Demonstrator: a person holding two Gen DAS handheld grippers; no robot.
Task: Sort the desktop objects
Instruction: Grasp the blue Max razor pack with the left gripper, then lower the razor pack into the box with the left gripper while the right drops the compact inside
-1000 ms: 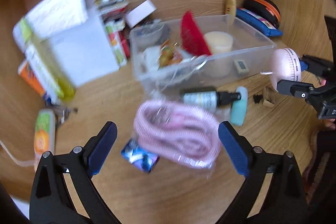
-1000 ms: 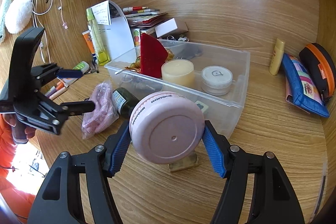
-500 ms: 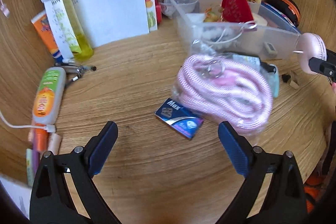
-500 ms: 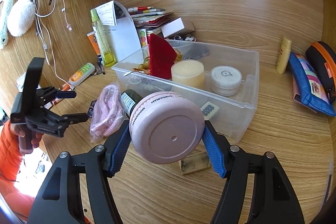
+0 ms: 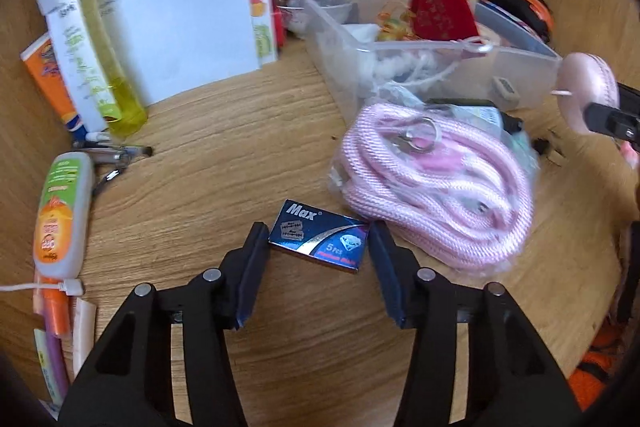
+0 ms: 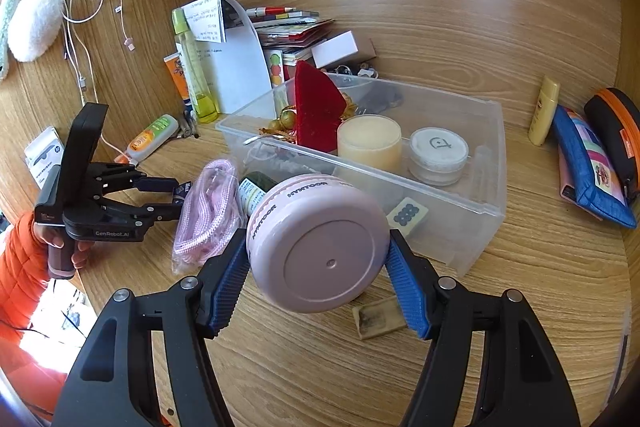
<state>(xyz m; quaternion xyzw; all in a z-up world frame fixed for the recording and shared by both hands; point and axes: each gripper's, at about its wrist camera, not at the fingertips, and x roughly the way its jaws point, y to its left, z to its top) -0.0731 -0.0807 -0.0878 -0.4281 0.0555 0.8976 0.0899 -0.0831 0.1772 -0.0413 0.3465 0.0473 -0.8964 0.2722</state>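
Blade box [image 5: 319, 239] lies flat on bench [image 5: 224, 163], between closing jaws of left hand-held gripper [image 5: 318, 255], not yet pinched. Judged light, rigid, thin; short edges to be taken. Right hand-held gripper [image 6: 318, 281] is clenched on pink round case [image 6: 318, 241].

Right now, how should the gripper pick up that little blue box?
Probably by its two short ends, coming from above. The blue box lies flat on the desk, so only its thin edges offer a pinch. The left gripper already straddles it, jaws closing.
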